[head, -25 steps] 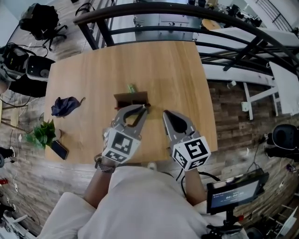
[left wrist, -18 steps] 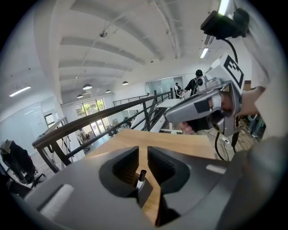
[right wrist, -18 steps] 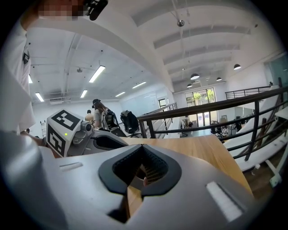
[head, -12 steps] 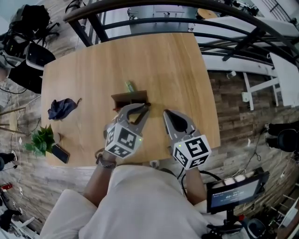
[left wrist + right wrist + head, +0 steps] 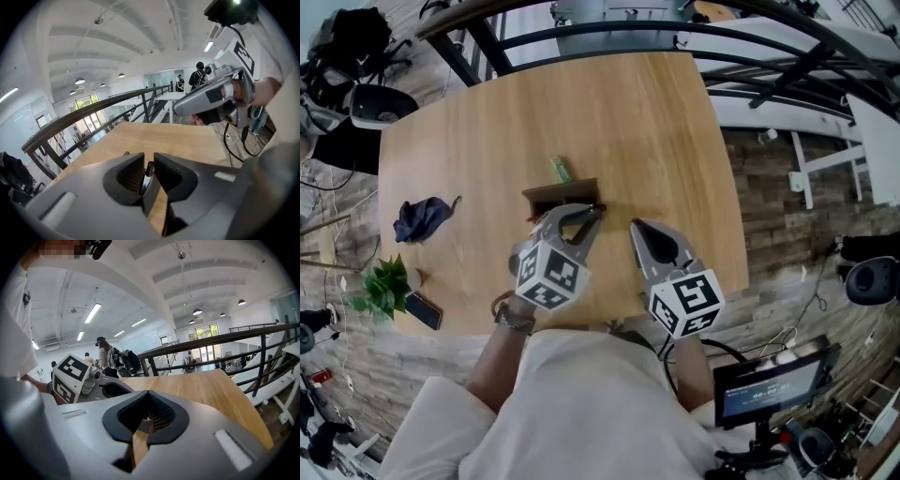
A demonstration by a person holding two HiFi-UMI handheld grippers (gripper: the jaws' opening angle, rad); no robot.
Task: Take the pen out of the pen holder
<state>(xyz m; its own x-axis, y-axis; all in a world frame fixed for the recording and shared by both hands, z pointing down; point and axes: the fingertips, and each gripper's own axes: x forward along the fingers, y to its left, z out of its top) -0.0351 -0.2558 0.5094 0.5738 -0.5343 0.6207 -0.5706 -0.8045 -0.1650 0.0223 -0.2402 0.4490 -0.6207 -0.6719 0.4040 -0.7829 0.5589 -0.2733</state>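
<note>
The main risk is the thin hold. The left gripper (image 5: 148, 158) has its jaws drawn narrow onto the pen (image 5: 148, 172), and in the left gripper view only the pen's top end sits between the pads. A pull that is not straight along the pen could let it pivot or slip out.

A second risk is the pen holder (image 5: 561, 196) coming along. It is a low brown box in the middle of the worktop (image 5: 656, 141), and nothing pins it down. The right gripper (image 5: 147, 392) sits lower right of it, apart from it, jaws pressed together on nothing. A slanted lift could drag or tip the box towards the green thing (image 5: 560, 170) just above it in the frame.

The pen is slim, with a dark cap end and a paler, shiny barrel below. It stands at the holder's right end, at the left jaw tips. Whether its lower end has cleared the box cannot be told.
</note>
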